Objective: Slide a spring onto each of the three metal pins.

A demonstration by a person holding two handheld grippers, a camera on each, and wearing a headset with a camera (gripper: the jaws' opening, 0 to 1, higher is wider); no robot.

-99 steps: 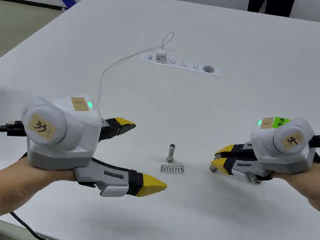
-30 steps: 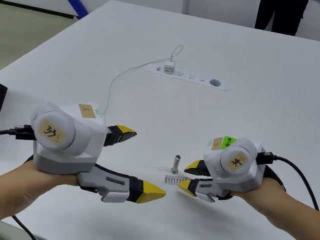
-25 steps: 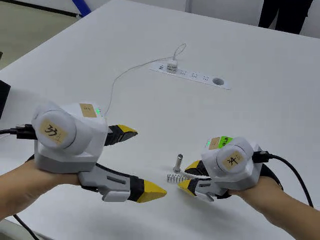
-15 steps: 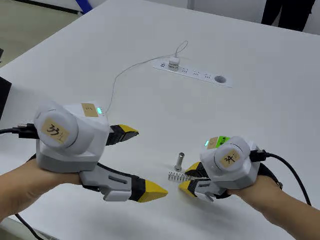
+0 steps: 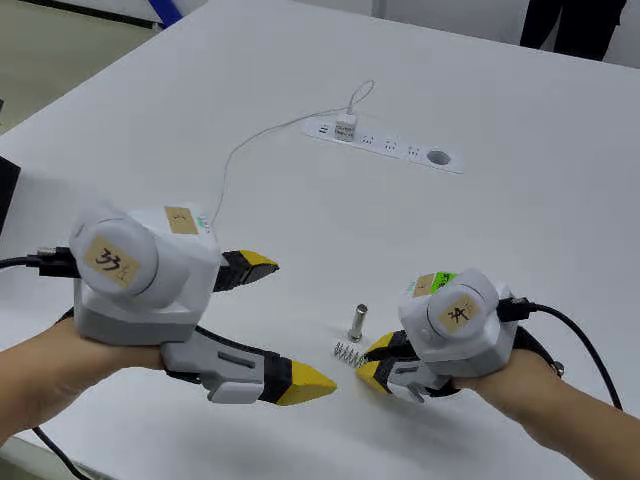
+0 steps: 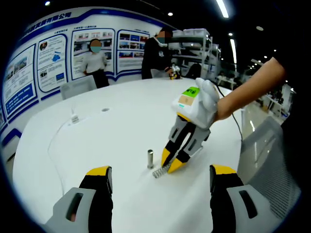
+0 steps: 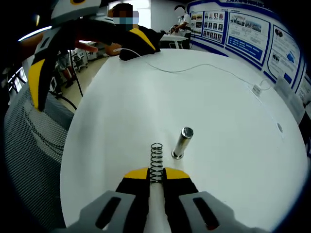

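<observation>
One short metal pin (image 5: 358, 322) stands upright on the white table (image 5: 480, 230). Just in front of it is a small wire spring (image 5: 347, 352). My right gripper (image 5: 372, 363) is shut on the spring's near end. In the right gripper view the spring (image 7: 156, 159) sticks out from between the yellow fingertips (image 7: 138, 174), just left of the pin (image 7: 182, 141). My left gripper (image 5: 285, 322) hovers left of the pin, open wide with nothing between its jaws. The left gripper view has the pin (image 6: 150, 158), the spring (image 6: 158, 172) and the right gripper (image 6: 170, 164) straight ahead.
A white power strip (image 5: 390, 147) with a plugged-in charger lies at the far side, and its thin cable (image 5: 232, 158) curves toward the left gripper. A dark object (image 5: 5, 190) sits at the left edge. People (image 6: 158, 53) stand beyond the table.
My right gripper came in from the right, reached the spring and closed on its near end. The left gripper has stayed open in about the same place.
</observation>
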